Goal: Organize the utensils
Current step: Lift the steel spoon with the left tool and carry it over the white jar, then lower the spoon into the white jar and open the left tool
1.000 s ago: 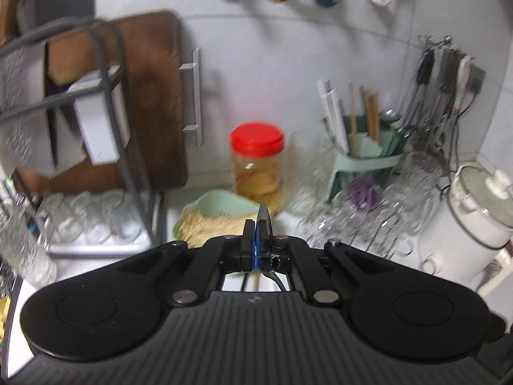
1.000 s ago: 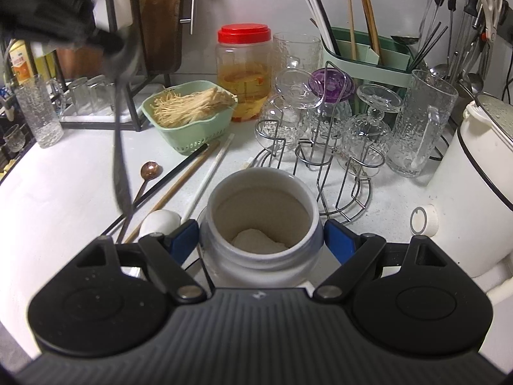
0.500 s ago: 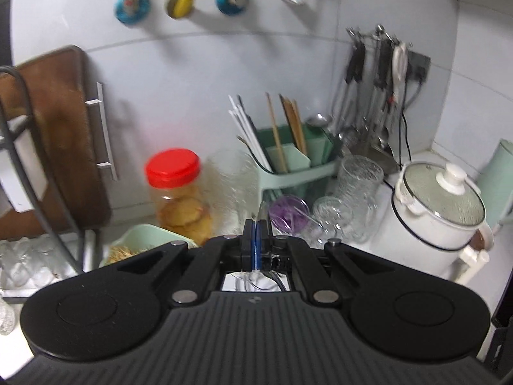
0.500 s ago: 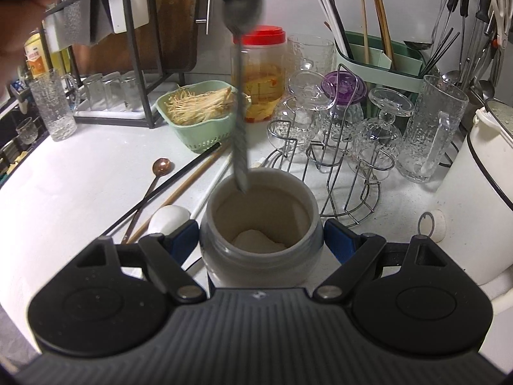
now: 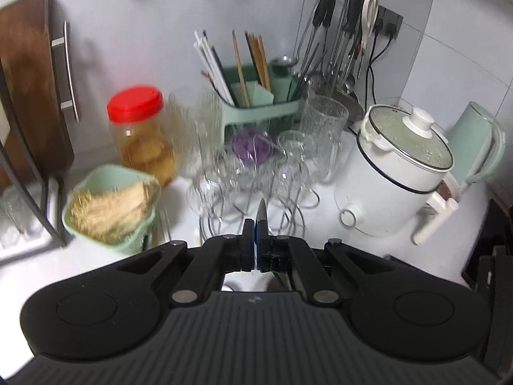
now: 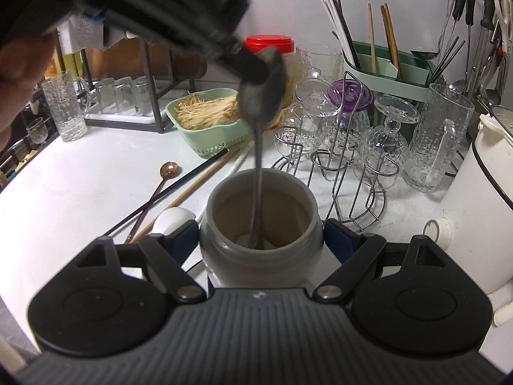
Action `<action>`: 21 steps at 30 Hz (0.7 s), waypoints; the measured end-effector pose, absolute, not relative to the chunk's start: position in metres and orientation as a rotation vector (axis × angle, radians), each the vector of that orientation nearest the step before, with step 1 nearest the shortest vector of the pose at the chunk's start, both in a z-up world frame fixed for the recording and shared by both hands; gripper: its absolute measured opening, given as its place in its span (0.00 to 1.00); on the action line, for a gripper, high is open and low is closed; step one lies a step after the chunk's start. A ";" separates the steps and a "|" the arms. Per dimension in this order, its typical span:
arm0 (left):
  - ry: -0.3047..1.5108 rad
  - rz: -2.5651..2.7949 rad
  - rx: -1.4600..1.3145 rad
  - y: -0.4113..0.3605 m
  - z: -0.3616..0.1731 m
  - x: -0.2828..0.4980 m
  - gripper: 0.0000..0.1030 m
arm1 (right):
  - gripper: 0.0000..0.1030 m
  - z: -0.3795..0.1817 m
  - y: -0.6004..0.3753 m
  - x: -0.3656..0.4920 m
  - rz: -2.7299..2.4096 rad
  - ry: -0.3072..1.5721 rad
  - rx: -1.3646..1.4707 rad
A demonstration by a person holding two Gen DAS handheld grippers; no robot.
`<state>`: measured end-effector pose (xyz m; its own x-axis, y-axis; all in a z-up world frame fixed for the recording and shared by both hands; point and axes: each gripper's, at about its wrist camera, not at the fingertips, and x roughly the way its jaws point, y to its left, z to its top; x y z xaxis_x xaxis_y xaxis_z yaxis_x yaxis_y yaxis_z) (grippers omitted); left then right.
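My right gripper (image 6: 261, 240) is shut on a grey ceramic jar (image 6: 221, 224), its blue pads pressed against both sides. My left gripper (image 6: 253, 64) hangs above the jar, shut on the bowl of a metal spoon (image 6: 258, 173) whose handle reaches down inside. In the left wrist view the left gripper (image 5: 255, 234) shows the spoon's edge (image 5: 261, 213) sticking up between its shut fingers. Left of the jar, a copper spoon (image 6: 168, 170), a white spoon (image 6: 173, 219) and loose chopsticks (image 6: 198, 186) lie on the counter. A green utensil holder (image 6: 388, 73) with chopsticks stands at the back.
A wire rack of upturned glasses (image 6: 346, 147) stands right of the jar, beside a tall glass mug (image 6: 439, 141) and a white cooker (image 5: 400, 166). A green basket of noodles (image 6: 208, 122), a red-lidded jar (image 5: 141, 131) and a dish rack (image 6: 144, 89) stand behind. Utensils (image 5: 340, 32) hang on the wall.
My left gripper carried the spoon from the left to above the jar and lowered its handle inside. The left wrist view swung right and down. The right gripper and jar held still.
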<state>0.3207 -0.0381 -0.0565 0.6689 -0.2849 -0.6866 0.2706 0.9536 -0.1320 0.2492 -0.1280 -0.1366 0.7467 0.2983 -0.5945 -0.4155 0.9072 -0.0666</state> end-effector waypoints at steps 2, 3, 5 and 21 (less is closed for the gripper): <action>0.815 -0.335 -0.045 -0.035 -0.058 0.320 0.01 | 0.85 -0.136 -0.128 0.250 0.396 0.613 -0.204; 0.830 -0.344 -0.050 -0.035 -0.058 0.319 0.02 | 0.85 -0.136 -0.128 0.250 0.397 0.612 -0.205; 0.855 -0.376 -0.049 -0.037 -0.059 0.317 0.03 | 0.85 -0.137 -0.128 0.250 0.397 0.610 -0.205; 0.973 -0.493 -0.026 -0.047 -0.070 0.328 0.06 | 0.85 -0.138 -0.129 0.247 0.410 0.602 -0.209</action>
